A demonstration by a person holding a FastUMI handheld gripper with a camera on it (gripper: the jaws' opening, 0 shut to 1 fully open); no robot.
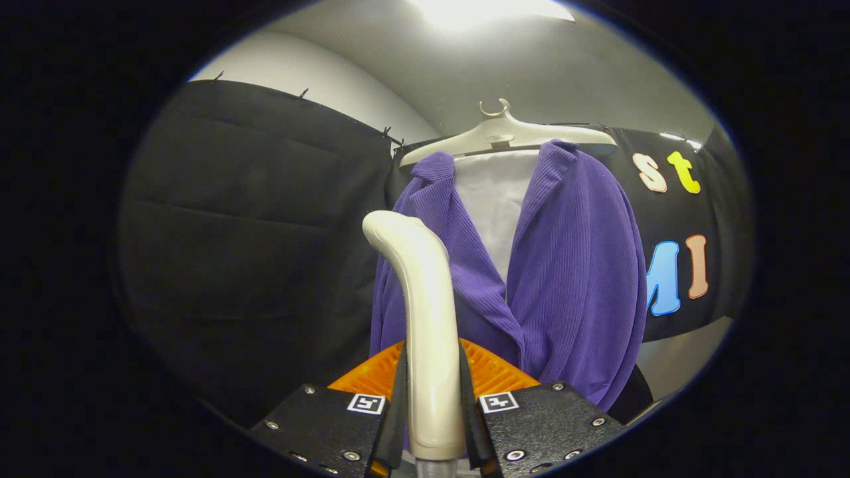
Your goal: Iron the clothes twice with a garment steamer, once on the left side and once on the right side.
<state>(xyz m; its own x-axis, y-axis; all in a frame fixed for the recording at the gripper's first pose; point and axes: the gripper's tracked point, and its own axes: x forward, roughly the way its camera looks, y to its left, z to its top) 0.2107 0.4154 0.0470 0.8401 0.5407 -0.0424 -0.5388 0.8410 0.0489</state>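
Nearest: the gripper has both fingers pressed on the straight lower shaft of the cream-white, smooth plastic garment steamer — closed on it, held upright between them. The steamer rises from the fingers and bends over at its rounded top toward the left.

Handling, as judged: hard glossy plastic, stiff, probably slippery under the pads; a tall body gripped low will likely want to lever or twist if swung fast. The hold on the straight shaft below the bend looks like the sensible place. Weight cannot be told from here.

Pose: the gripper points forward and somewhat upward, so the steamer stands about vertical, just in front of the garment's left half.

Beyond: the purple ribbed knit cardigan hangs open-fronted over a white inner panel on a pale plastic hanger. Soft, light, drapes in folds — it will likely give and swing when pressed, so light strokes seem right. Whether the steamer's head touches the fabric cannot be told.

Far: black cloth booth wall, grey ceiling with a bright lamp.
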